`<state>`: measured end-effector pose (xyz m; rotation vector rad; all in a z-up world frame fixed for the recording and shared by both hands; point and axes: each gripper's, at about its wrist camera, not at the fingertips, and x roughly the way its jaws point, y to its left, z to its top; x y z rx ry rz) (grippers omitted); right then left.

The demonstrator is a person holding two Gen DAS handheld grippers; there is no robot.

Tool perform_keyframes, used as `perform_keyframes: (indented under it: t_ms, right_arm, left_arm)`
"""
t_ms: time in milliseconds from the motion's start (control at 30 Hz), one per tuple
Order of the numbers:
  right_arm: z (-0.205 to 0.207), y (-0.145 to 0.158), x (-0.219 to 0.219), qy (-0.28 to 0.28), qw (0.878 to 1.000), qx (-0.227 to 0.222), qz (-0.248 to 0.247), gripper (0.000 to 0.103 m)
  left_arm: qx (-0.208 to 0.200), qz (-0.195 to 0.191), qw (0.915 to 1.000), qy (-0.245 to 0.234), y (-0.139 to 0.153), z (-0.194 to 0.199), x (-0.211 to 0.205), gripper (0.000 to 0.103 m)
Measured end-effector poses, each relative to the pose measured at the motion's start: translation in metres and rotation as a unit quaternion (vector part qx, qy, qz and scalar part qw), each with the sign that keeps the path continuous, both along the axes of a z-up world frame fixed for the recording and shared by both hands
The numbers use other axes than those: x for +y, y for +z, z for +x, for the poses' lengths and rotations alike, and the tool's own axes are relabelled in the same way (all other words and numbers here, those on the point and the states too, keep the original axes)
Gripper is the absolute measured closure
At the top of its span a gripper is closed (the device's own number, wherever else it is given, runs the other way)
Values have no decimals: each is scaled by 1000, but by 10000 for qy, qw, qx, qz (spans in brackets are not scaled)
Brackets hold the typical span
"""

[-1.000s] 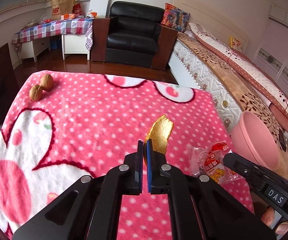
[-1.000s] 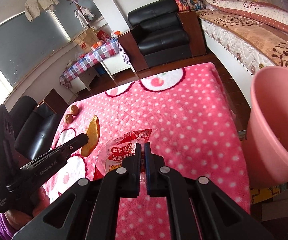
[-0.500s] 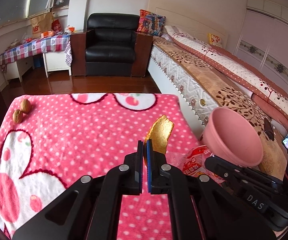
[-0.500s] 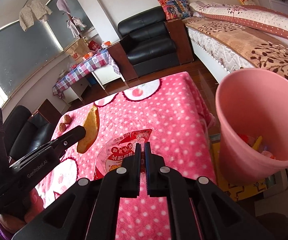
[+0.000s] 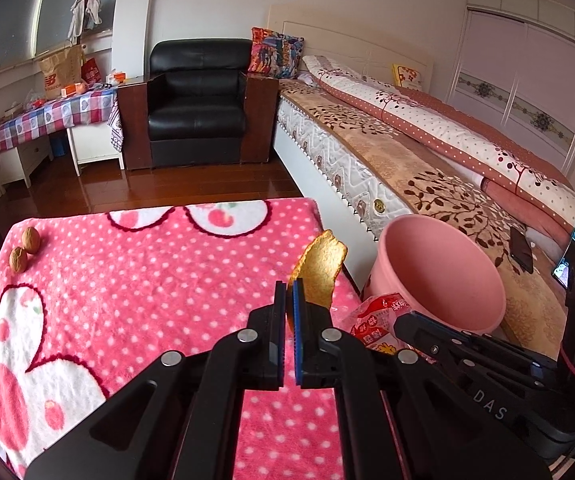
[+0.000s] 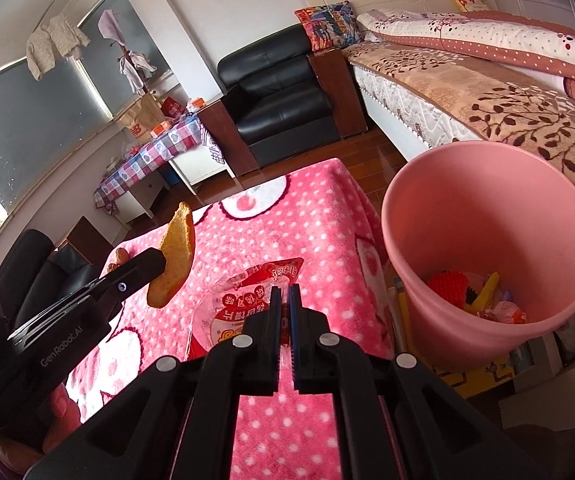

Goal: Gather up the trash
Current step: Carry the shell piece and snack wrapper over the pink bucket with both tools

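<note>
Left gripper [image 5: 289, 292] jaws clamped on orange peel [image 5: 319, 272], held in air above pink polka-dot blanket [image 5: 147, 280]. Right gripper [image 6: 283, 300] jaws narrow, pinching red-and-clear snack wrapper [image 6: 243, 304], lifted near blanket's right edge. Pink trash bin [image 6: 487, 232] just right of blanket, beside bed [image 6: 467, 92], trash inside. Two walnuts [image 5: 23, 248] at far left of blanket.

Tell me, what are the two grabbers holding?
Left gripper pinches the orange peel by its lower end. Right gripper pinches the snack wrapper by its edge.
</note>
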<state>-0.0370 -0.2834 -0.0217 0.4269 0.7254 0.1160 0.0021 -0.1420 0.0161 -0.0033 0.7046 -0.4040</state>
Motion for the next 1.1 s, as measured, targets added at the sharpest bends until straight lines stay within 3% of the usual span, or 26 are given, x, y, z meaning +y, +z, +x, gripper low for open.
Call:
perform_keyframes:
  t_ms: [767,1100]
  right_arm:
    - [-15,3,-85,-1017,9947,-120,-26,100]
    - [-17,-3,-116,-1410,9899,-102,-50,99]
  left_arm:
    - [-156,-89,9964,-831,13,4,-71,101]
    - [219,-279,9920,-1209,3,18,-107,101]
